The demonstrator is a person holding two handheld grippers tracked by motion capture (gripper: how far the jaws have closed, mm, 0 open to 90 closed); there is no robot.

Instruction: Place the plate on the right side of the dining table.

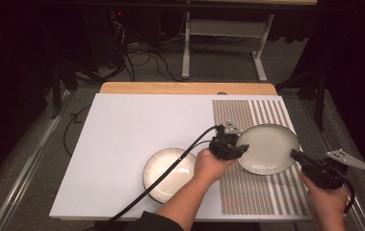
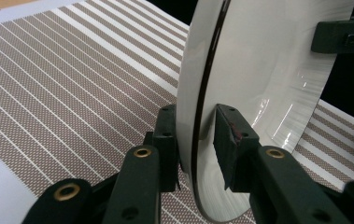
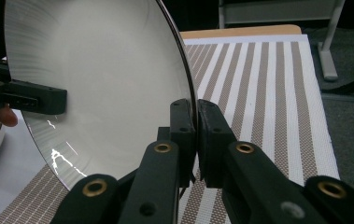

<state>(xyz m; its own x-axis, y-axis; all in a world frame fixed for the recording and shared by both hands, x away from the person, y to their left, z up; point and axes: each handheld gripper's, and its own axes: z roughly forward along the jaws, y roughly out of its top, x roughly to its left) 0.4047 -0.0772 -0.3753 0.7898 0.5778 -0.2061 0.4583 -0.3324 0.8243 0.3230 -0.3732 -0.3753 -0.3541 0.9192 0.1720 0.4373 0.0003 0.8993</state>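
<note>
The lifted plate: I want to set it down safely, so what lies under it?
Under the plate, held at opposite rims by the left tongs and right tongs, lies the striped mat. The patch directly beneath stays covered.

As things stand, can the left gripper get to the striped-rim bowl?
Probably not yet: the left gripper is busy on the white plate rim, shared with the right gripper. The striped-rim bowl sits unobstructed beside that hand.
</note>
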